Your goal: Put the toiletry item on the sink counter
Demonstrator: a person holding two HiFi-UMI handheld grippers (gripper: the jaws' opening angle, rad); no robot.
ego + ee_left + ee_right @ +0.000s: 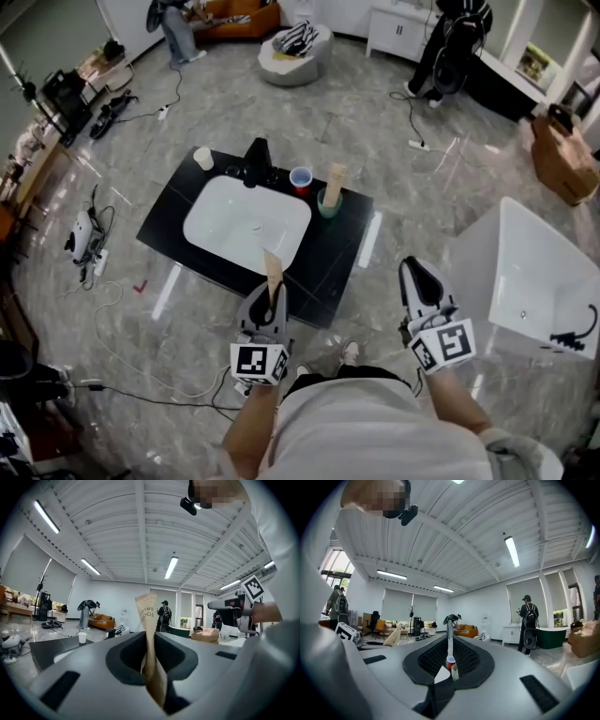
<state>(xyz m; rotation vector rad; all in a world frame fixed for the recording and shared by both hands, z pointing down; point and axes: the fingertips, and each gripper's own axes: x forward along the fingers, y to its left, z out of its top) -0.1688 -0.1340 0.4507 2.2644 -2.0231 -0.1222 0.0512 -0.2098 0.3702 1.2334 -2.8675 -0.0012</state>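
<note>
Your left tongs (271, 302) pinch a tan paper toothbrush packet (273, 270), which stands upright out of them at the near edge of the black counter (330, 255), not set down on it. Your right tongs (418, 274) are pressed together with nothing between them, off to the counter's right. Behind the white basin (246, 221) stand a white cup (203, 158), a red cup (301, 178) and a green cup (329, 203).

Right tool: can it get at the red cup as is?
Probably, once moved closer. The right tool is empty, jaws together, and must open first. The red cup stands uncovered at the back of the counter; the green cup close beside it leaves little room.
</note>
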